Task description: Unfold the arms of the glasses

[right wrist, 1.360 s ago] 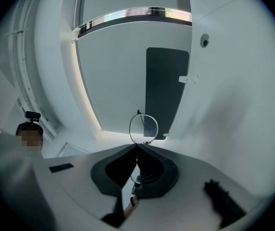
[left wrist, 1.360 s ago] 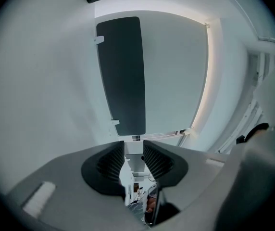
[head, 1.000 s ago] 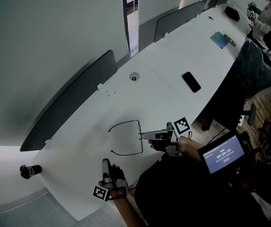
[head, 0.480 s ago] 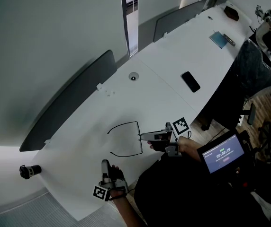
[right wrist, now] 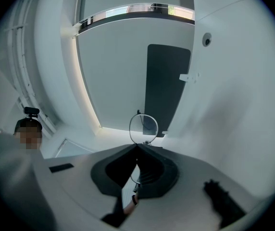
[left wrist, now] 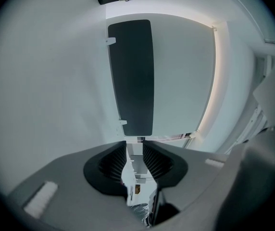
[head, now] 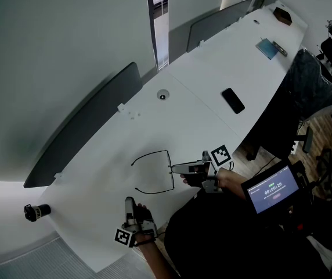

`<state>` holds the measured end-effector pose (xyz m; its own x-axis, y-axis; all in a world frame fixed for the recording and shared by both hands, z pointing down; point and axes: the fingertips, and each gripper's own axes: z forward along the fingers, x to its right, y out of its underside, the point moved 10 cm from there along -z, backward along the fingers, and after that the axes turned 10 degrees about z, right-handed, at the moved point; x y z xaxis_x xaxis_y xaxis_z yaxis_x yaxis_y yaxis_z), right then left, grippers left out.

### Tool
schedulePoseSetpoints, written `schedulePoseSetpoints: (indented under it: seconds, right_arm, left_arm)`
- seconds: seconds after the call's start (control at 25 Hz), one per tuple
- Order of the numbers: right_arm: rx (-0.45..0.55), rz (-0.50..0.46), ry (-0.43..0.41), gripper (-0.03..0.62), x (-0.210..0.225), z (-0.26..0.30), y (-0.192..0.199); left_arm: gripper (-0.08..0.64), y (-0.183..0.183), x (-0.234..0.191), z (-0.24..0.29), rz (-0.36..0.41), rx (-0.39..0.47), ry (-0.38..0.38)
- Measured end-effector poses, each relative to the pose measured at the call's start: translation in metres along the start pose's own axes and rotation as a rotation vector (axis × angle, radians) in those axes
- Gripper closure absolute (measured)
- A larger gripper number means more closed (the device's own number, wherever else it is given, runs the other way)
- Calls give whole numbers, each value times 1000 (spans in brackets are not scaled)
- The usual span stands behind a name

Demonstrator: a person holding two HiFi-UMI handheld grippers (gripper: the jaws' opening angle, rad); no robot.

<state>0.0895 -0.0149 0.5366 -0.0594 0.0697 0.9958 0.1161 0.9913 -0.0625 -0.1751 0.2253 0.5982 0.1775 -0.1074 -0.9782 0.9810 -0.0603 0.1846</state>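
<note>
Thin black-framed glasses (head: 170, 167) lie on the white table (head: 201, 68) with both arms stretched out to the left, one toward the wall (head: 150, 153) and one nearer me (head: 154, 190). My right gripper (head: 174, 168) reaches in from the right and is shut on the front of the frame. In the right gripper view one lens ring (right wrist: 143, 128) stands just past the closed tips (right wrist: 137, 146) and a second ring shows between the pads. My left gripper (head: 129, 201) sits near the table's front edge, below the nearer arm and apart from it. Its jaws (left wrist: 134, 146) stand apart with nothing between them.
A black phone (head: 233, 100), a round grommet (head: 162, 96) and a blue notebook (head: 269, 47) lie farther along the table. Dark divider panels (head: 90, 124) line its back edge. A black cylinder (head: 37, 211) sits at the left end. A lit screen (head: 273, 188) hangs at my right.
The person at the far right has slipped out of the head view. The glasses and both grippers keep their places.
</note>
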Motion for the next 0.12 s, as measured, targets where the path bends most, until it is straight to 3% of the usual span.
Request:
schedulePoseSetpoints:
  seconds: [0.12]
  right_arm:
    - [0,-2,-3,583,0,0,0]
  left_arm:
    - [457,1,-2,-1,-4,-1,-7]
